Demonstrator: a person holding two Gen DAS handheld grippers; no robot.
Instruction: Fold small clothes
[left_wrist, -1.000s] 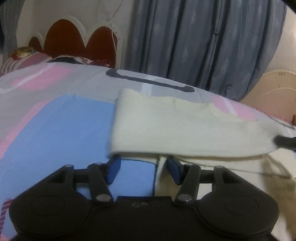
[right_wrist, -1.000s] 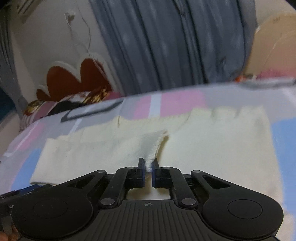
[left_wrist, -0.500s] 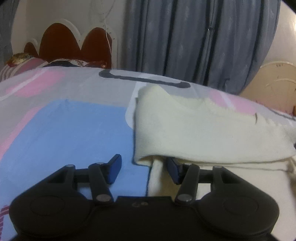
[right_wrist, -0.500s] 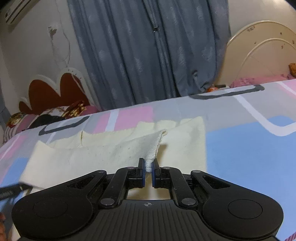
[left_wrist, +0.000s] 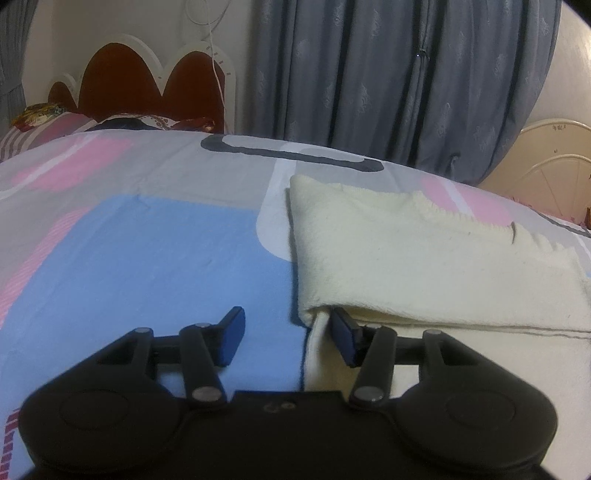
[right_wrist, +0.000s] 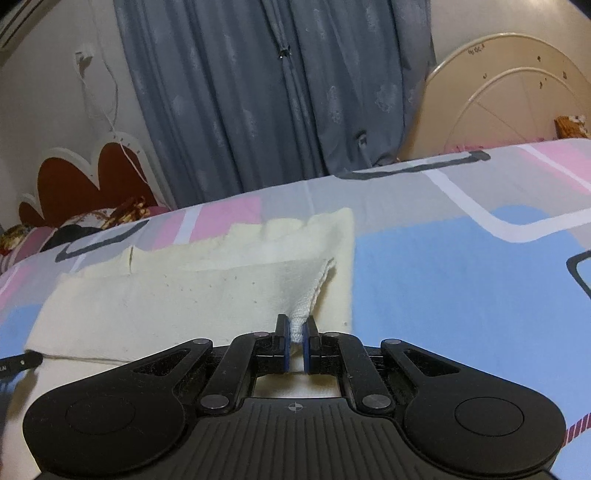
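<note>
A cream knitted garment (left_wrist: 424, 258) lies on the bed, its upper layer folded over the lower one. My left gripper (left_wrist: 288, 336) is open at the garment's left folded edge, its right finger tucked under the fold and its left finger over the bedsheet. In the right wrist view the same garment (right_wrist: 177, 295) spreads left of centre. My right gripper (right_wrist: 294, 339) is shut on a pinched corner of the garment and holds it slightly raised near the right edge.
The bedsheet (left_wrist: 147, 258) has blue, pink and grey patches. A red and white headboard (left_wrist: 147, 81) with pillows stands at the far left. Grey curtains (right_wrist: 277, 92) hang behind the bed. A cream bed frame (right_wrist: 517, 92) is at the far right.
My right gripper has carried the pinched corner across to the right, laying the fold over the lower layer. My left gripper stayed open and shifted left along the folded edge.
</note>
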